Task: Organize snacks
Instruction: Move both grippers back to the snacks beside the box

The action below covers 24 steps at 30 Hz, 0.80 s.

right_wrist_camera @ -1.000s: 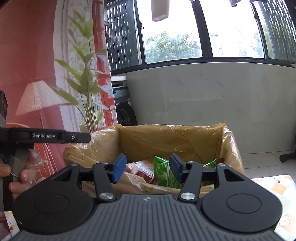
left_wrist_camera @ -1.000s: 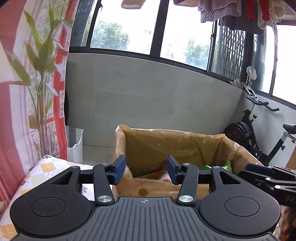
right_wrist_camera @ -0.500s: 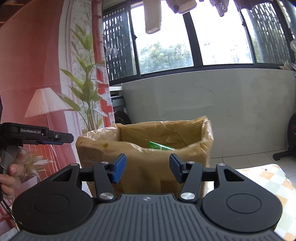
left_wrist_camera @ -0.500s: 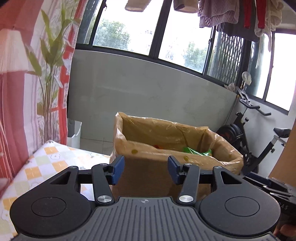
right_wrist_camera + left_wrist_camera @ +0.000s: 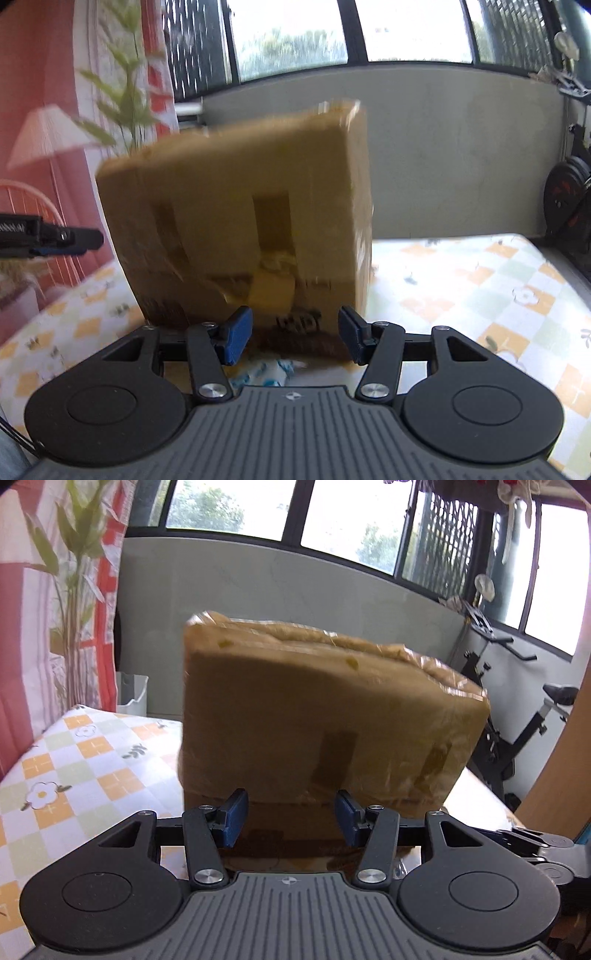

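Both pairs of blue-padded fingers stand apart with nothing between them. The left gripper (image 5: 289, 821) faces the lower front wall of a cardboard box (image 5: 325, 716), and the right gripper (image 5: 295, 339) faces the same box (image 5: 240, 221) from the other side.

From the left wrist the box is sharp: brown cardboard with a glossy plastic liner folded over its rim, crinkled and shining, and dark tape patches on the front. The camera sits below the rim, so what is inside cannot be seen. An exercise bike (image 5: 517, 709) stands behind on the right, and a white bin (image 5: 132, 694) on the floor on the left. The tip of the right gripper appears at the right edge.

The right wrist view is blurred. It alone shows a white and blue crinkled snack packet (image 5: 264, 371) lying on the surface just before the box, under the gap of the fingers. The left gripper's tip (image 5: 74, 240) enters from the left edge.

The surface (image 5: 480, 288) carries a soft checked cloth with orange and green squares and small flowers.
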Each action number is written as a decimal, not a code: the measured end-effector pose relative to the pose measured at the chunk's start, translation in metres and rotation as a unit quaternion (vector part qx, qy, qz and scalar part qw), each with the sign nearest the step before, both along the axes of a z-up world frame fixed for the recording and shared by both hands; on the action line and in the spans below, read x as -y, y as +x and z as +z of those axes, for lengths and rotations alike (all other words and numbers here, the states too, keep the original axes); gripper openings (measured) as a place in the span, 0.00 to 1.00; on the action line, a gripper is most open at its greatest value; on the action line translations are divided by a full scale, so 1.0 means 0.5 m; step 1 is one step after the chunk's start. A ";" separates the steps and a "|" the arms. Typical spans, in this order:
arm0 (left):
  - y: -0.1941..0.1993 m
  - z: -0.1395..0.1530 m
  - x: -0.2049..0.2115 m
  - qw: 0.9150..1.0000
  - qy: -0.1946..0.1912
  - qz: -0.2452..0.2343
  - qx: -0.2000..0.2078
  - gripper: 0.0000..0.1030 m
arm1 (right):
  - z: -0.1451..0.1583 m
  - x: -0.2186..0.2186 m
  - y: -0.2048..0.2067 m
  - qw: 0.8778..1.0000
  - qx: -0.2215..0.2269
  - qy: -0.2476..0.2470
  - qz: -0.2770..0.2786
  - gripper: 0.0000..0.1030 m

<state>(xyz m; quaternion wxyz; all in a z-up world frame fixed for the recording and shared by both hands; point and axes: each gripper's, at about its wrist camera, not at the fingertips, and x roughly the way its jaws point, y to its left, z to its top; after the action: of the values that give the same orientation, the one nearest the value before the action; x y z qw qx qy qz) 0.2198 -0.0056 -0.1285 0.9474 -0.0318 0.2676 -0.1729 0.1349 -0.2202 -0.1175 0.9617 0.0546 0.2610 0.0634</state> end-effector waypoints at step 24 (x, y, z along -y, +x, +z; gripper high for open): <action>0.040 -0.108 0.027 0.997 0.023 0.002 -0.073 0.76 | -0.095 -0.036 0.061 0.996 -0.075 -0.018 0.048 0.52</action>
<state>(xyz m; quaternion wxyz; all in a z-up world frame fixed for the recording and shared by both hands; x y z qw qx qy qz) 0.2400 -0.0189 -0.1824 0.9260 -0.0228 0.3404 -0.1617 0.1657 -0.2021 -0.1649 0.9361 0.0295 0.3355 0.1011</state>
